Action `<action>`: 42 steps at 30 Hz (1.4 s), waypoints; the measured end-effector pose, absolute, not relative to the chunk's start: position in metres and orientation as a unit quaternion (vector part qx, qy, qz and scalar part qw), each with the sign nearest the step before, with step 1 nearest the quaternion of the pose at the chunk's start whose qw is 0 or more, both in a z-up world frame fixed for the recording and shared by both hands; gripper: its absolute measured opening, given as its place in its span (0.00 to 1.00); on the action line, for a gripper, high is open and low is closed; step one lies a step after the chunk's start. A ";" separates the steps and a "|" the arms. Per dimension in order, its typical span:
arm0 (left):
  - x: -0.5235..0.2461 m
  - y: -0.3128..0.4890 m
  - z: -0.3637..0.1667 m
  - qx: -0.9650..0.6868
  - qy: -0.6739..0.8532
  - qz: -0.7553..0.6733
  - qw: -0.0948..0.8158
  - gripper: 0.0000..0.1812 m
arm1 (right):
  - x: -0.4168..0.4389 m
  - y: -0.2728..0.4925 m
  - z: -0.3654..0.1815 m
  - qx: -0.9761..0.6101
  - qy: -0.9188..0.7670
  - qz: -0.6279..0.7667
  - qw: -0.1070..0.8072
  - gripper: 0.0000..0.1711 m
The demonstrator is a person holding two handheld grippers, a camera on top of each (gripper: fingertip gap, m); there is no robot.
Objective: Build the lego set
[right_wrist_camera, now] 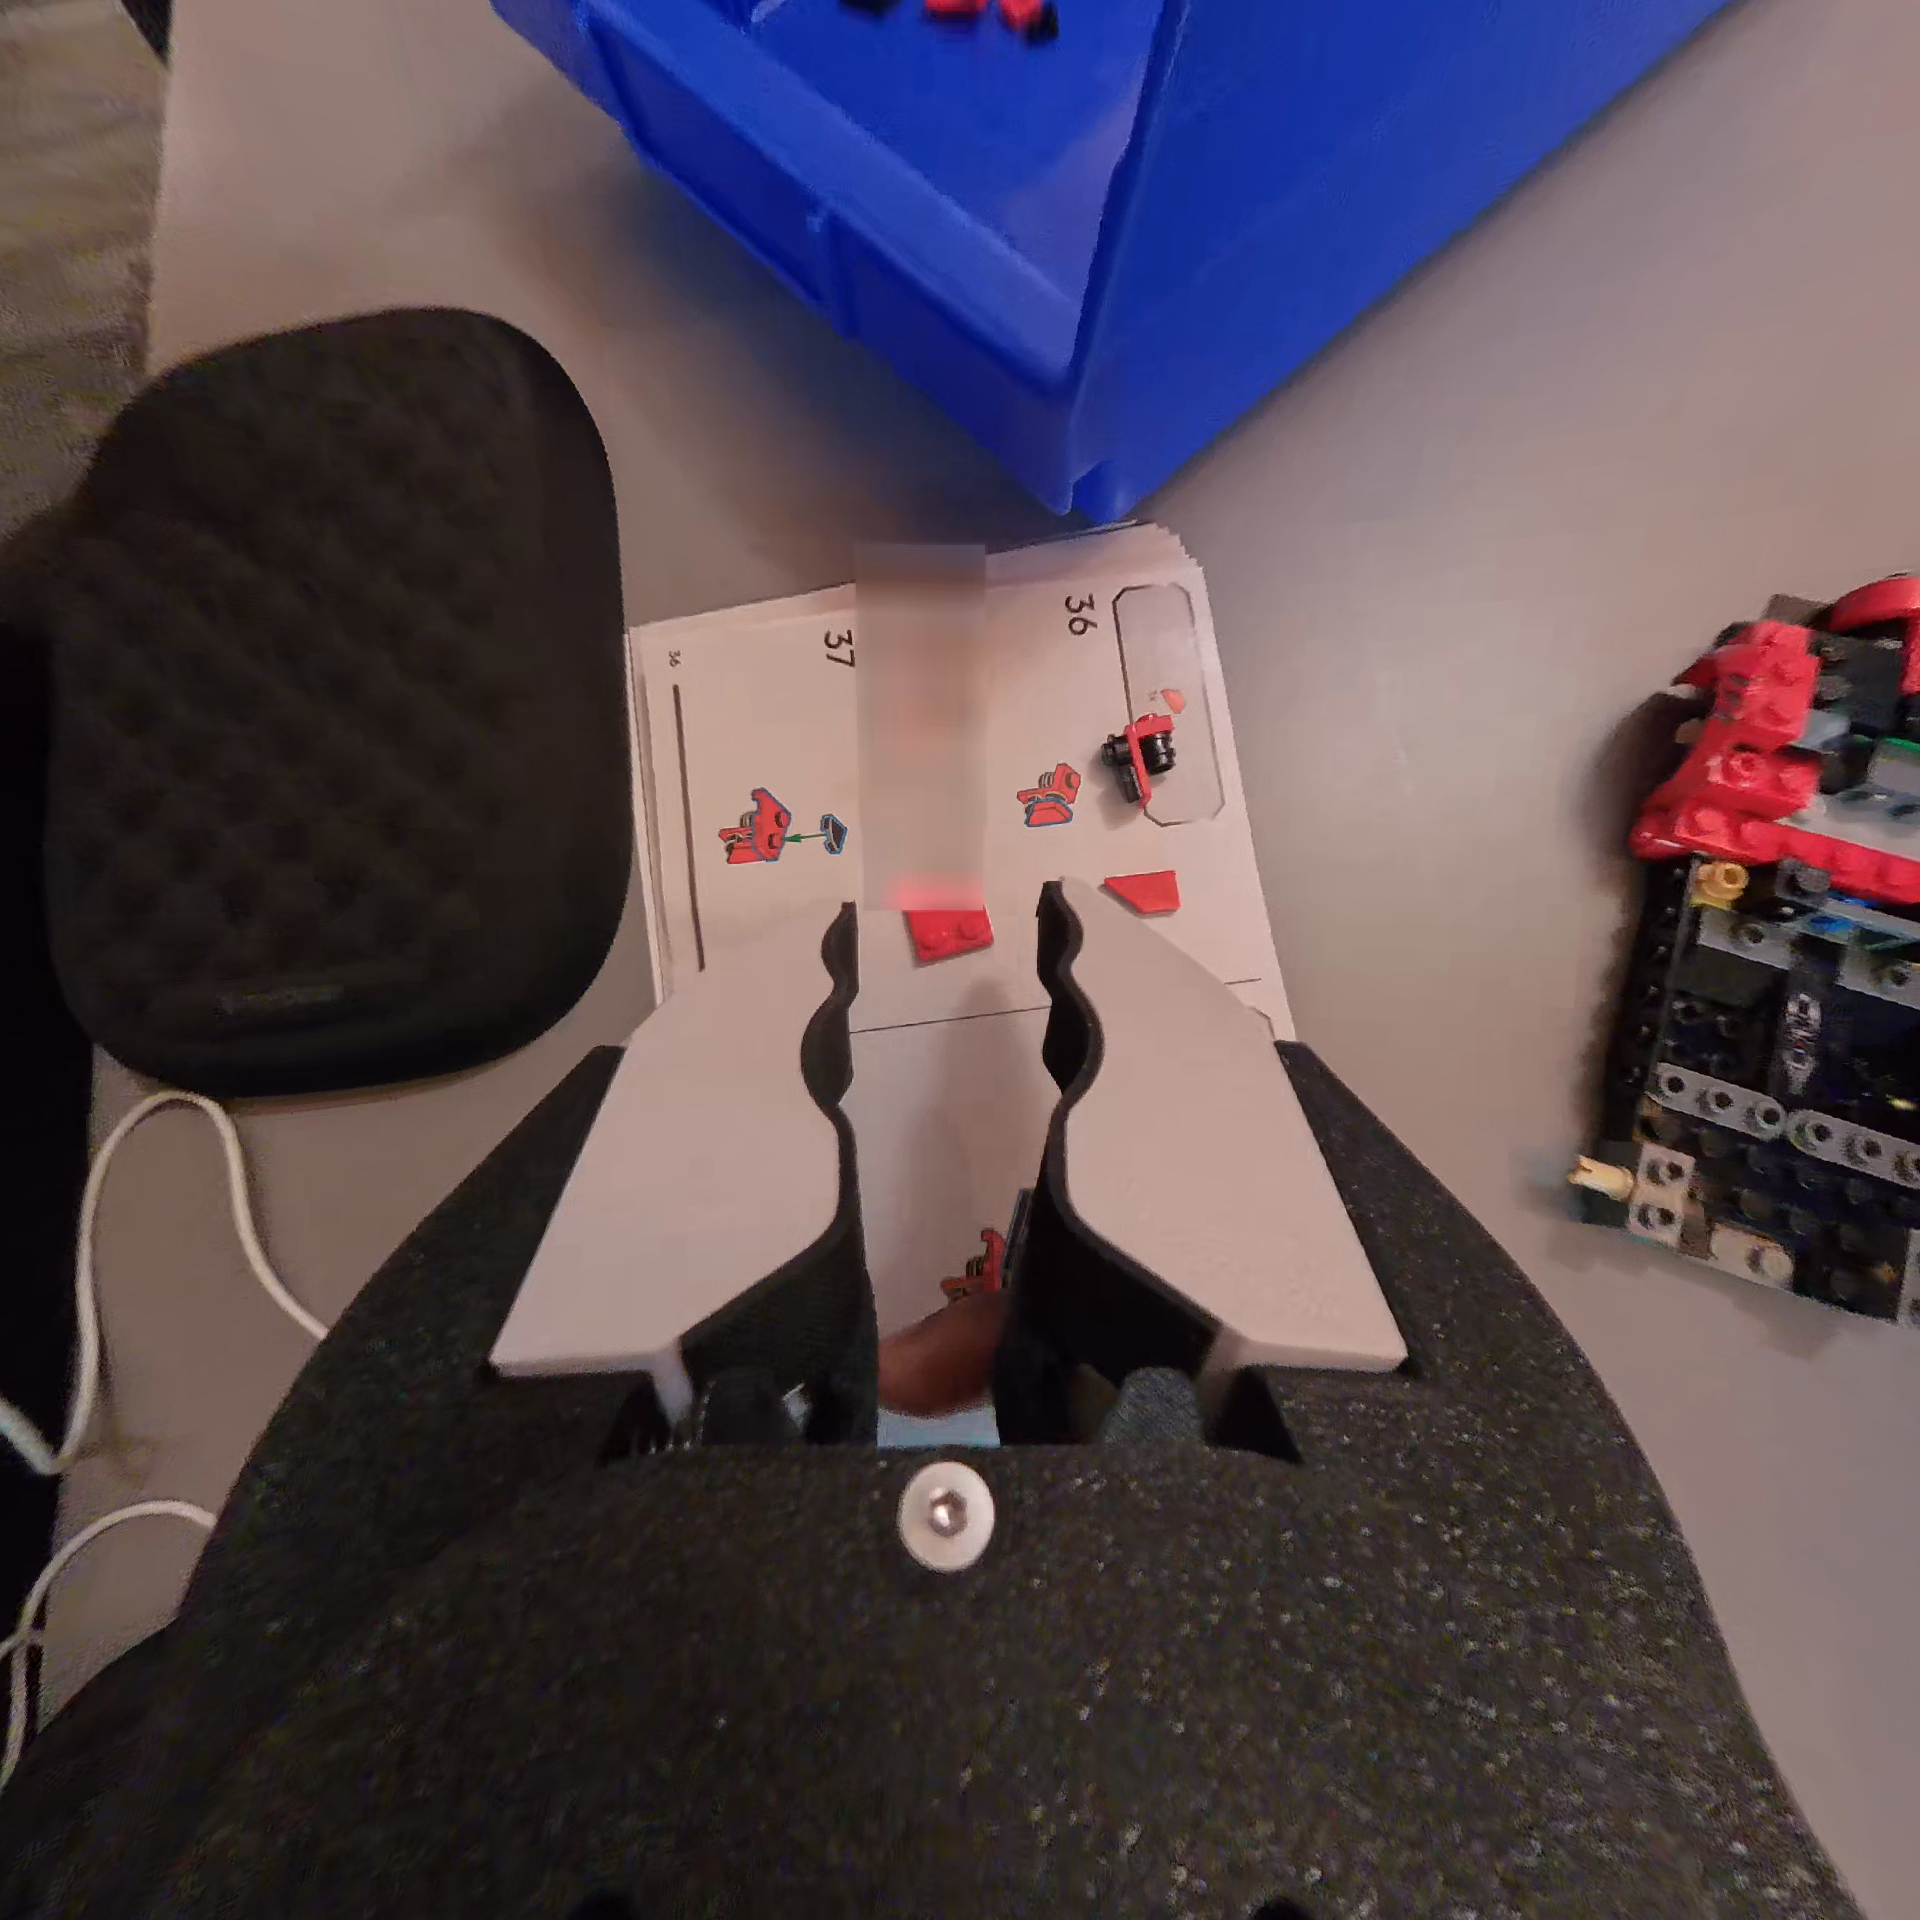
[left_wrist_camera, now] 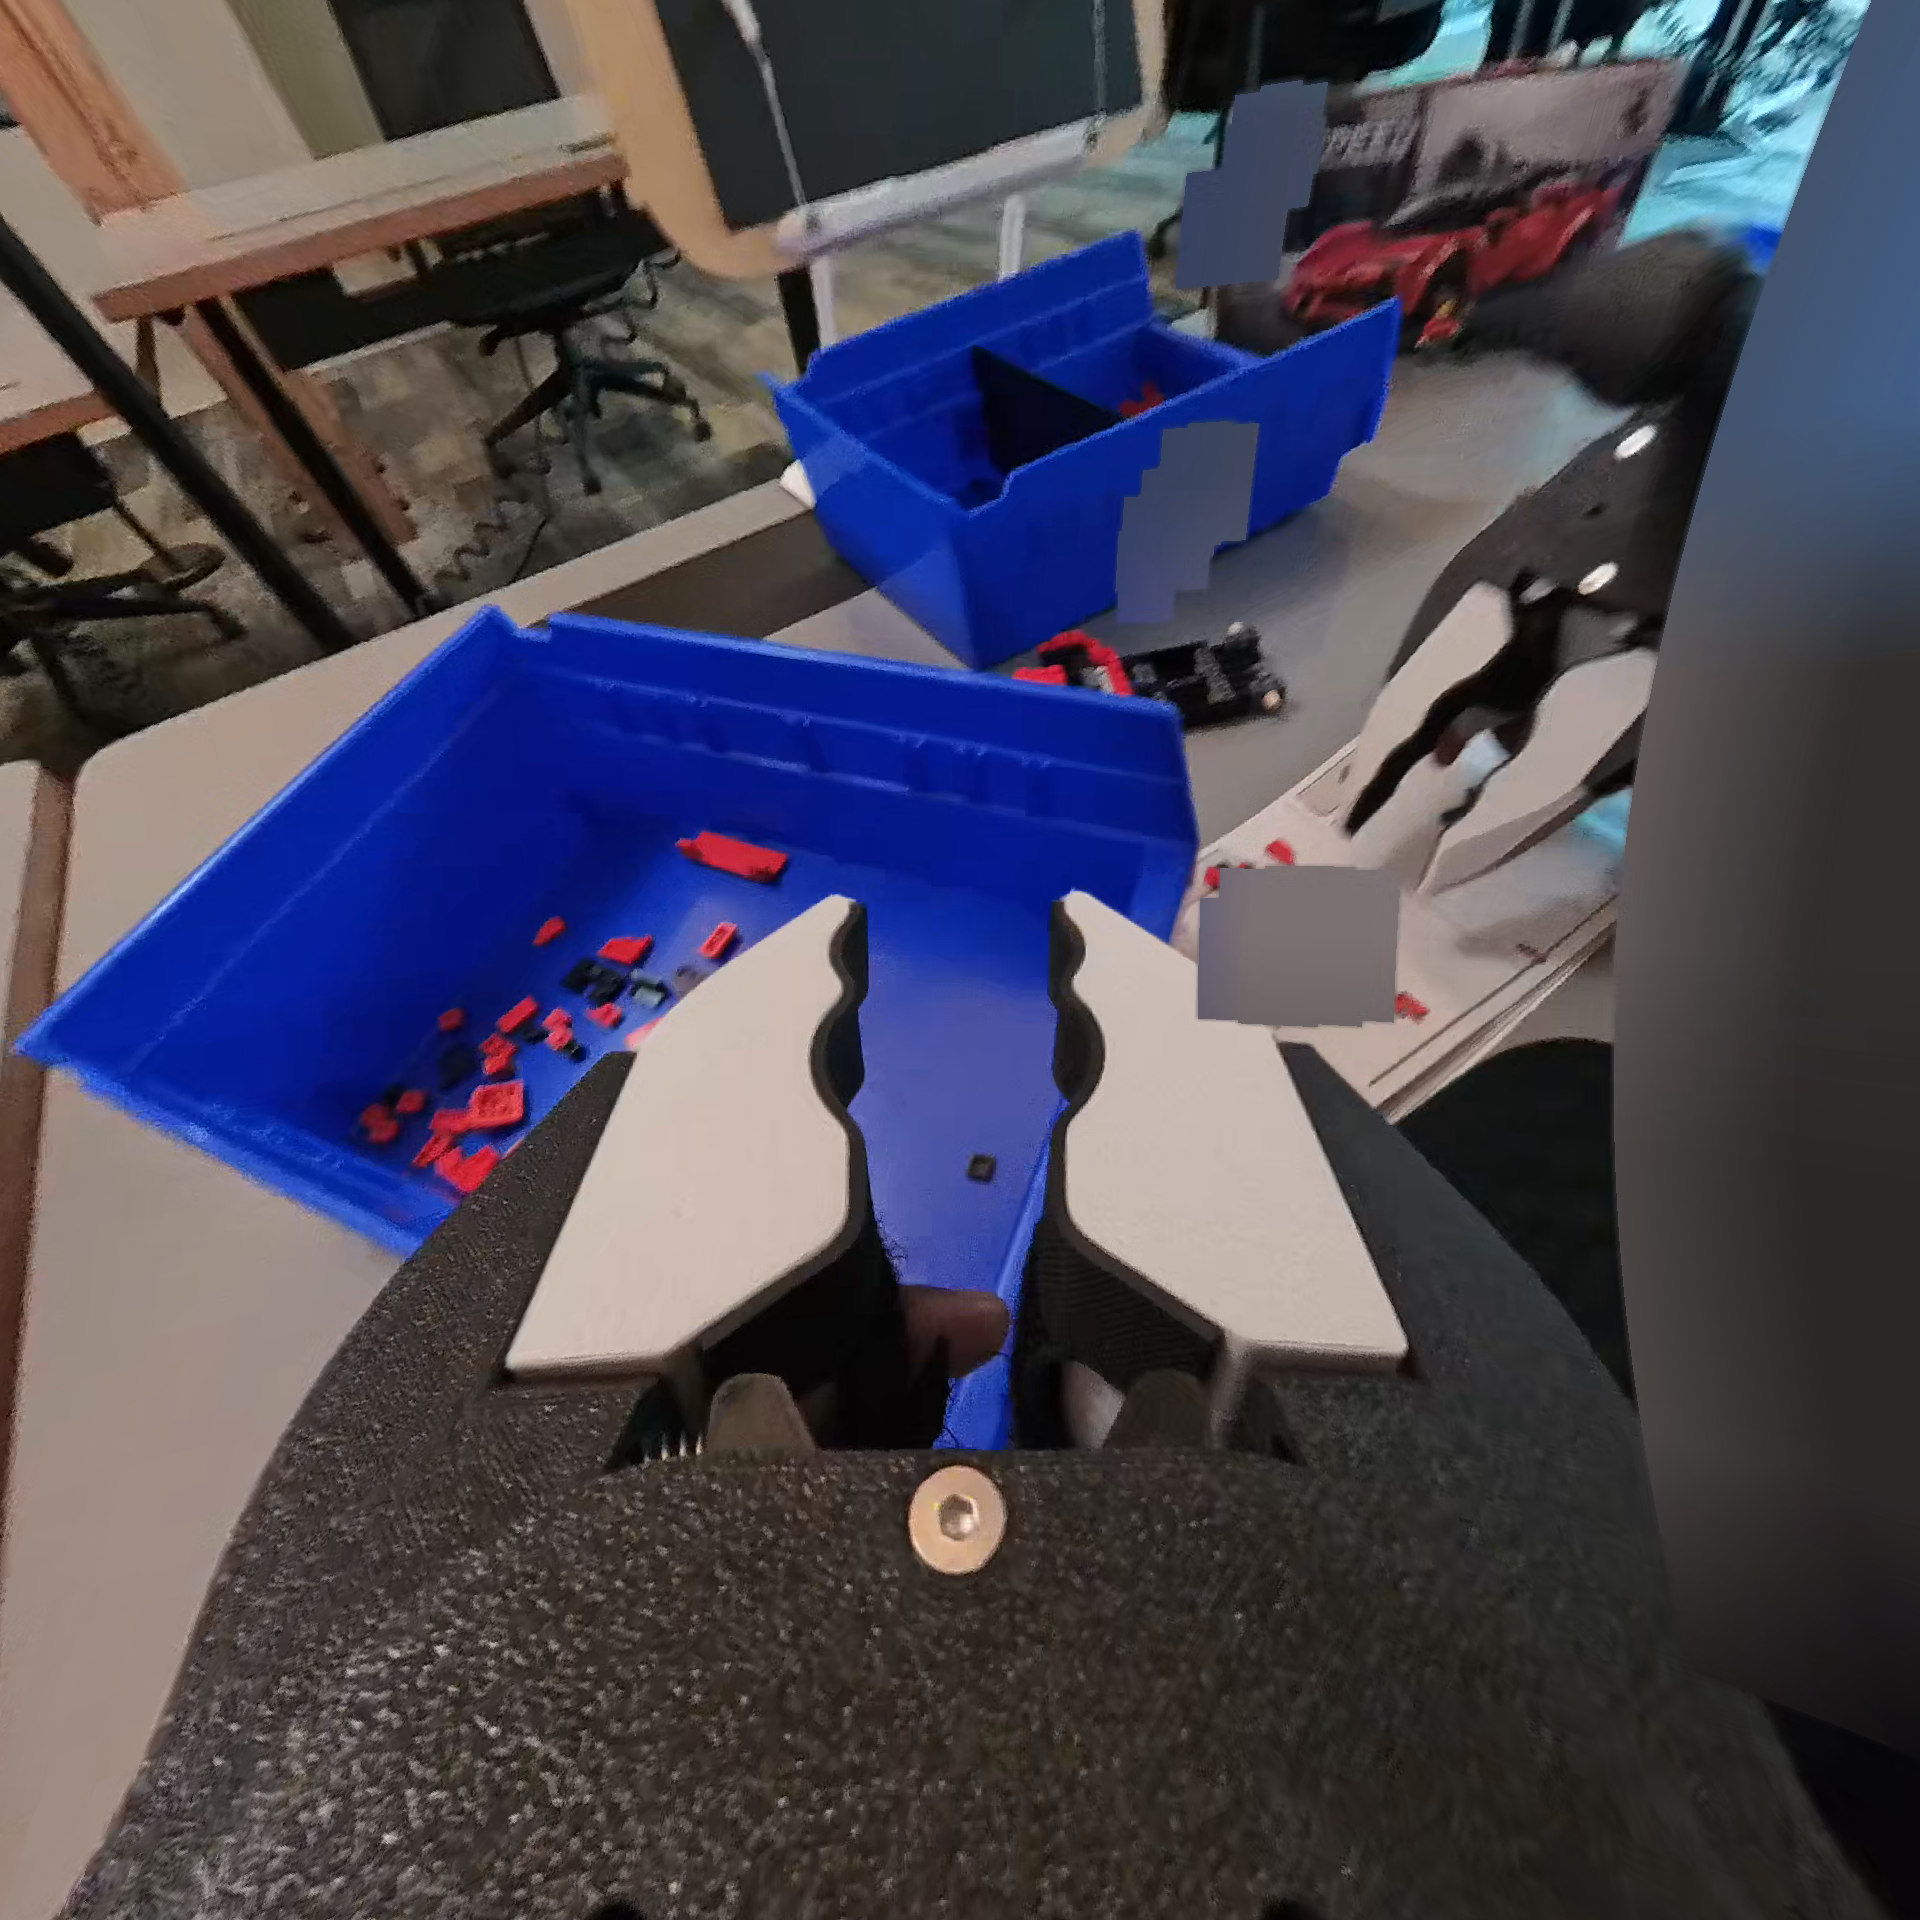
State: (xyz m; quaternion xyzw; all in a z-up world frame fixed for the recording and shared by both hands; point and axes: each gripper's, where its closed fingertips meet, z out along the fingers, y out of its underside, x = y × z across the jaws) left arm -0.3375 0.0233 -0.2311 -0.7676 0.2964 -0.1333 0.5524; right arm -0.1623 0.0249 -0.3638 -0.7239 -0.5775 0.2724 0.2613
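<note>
Right gripper (right_wrist_camera: 948, 904) spread, empty — red brick (right_wrist_camera: 948, 933) on booklet (right_wrist_camera: 1122, 935) lies just past its tips. Left gripper (left_wrist_camera: 956, 914) spread, empty — above blue bin (left_wrist_camera: 416, 831).

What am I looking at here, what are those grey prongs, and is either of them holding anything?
These are two handheld tools, one in each of a person's hands, each carrying a camera that looks along its two grey fingers. No robot arm is involved.

The left wrist view shows the left tool open and empty over a blue bin of loose red and black Lego pieces. A second blue bin sits farther back on the table.

The right wrist view shows the right tool, also open and empty, above an open instruction booklet. Two red pieces lie on the page: a red plate between the fingertips and a red wedge beside it. A partly built model sits to the right, a black padded case to the left.
</note>
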 end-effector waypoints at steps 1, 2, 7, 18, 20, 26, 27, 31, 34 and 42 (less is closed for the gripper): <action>-0.345 0.025 -0.233 -0.779 0.295 -0.122 0.539 0.18 | -0.160 0.025 -0.359 -0.722 -0.573 0.277 0.270 0.20; -0.354 0.027 -0.234 -0.793 0.296 -0.109 0.522 0.18 | -0.156 0.025 -0.354 -0.721 -0.568 0.282 0.279 0.20; -0.390 0.040 -0.241 -0.837 0.344 -0.053 0.423 0.19 | -0.131 0.025 -0.341 -0.731 -0.520 0.313 0.313 0.19; -0.380 0.076 -0.333 -0.834 0.528 0.005 0.158 0.09 | -0.104 0.024 -0.338 -0.743 -0.450 0.353 0.348 0.19; -0.381 0.080 -0.346 -0.823 0.554 0.009 0.125 0.10 | -0.103 0.025 -0.338 -0.743 -0.452 0.350 0.348 0.19; -0.377 0.085 -0.363 -0.813 0.576 -0.007 0.079 0.10 | -0.102 0.027 -0.338 -0.740 -0.451 0.352 0.353 0.19; -0.379 0.085 -0.366 -0.810 0.582 0.003 0.071 0.10 | -0.102 0.027 -0.338 -0.740 -0.451 0.351 0.354 0.19; -0.373 0.085 -0.371 -0.798 0.600 0.007 0.055 0.12 | -0.102 0.026 -0.336 -0.735 -0.453 0.352 0.361 0.18; -0.378 0.088 -0.375 -0.799 0.599 0.030 0.039 0.12 | -0.103 0.026 -0.336 -0.734 -0.454 0.351 0.362 0.18; -0.378 0.085 -0.386 -0.803 0.595 0.035 0.001 0.08 | -0.101 0.027 -0.334 -0.732 -0.453 0.350 0.368 0.18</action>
